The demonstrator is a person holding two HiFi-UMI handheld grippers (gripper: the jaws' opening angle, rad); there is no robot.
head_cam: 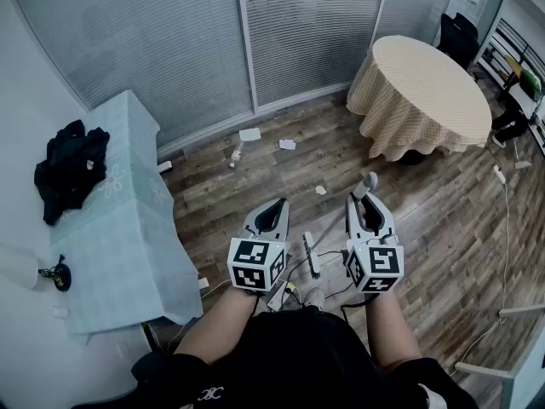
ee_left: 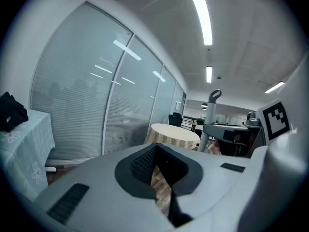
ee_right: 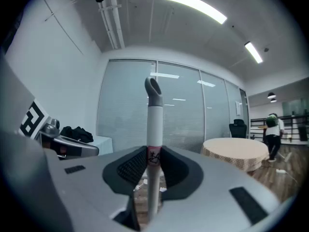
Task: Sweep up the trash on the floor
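Several white paper scraps lie on the wooden floor: one (head_cam: 249, 134) by the glass wall, one (head_cam: 287, 144) beside it, a small one (head_cam: 320, 189) nearer me. My right gripper (head_cam: 368, 204) is shut on an upright white broom handle (ee_right: 154, 129) with a grey hooked tip (head_cam: 370, 180); the pads clamp it at a pink label (ee_right: 154, 156). The broom's head is hidden below. My left gripper (head_cam: 272, 214) is level with it to the left, its pads (ee_left: 142, 163) drawn together, with nothing seen between them.
A round table with a beige cloth (head_cam: 421, 92) stands at the far right. A table with a pale green cloth (head_cam: 119, 220) and black clothing (head_cam: 70, 167) is at my left. A white power strip (head_cam: 311, 252) with cables lies between the grippers. A person (ee_right: 273, 129) stands far off.
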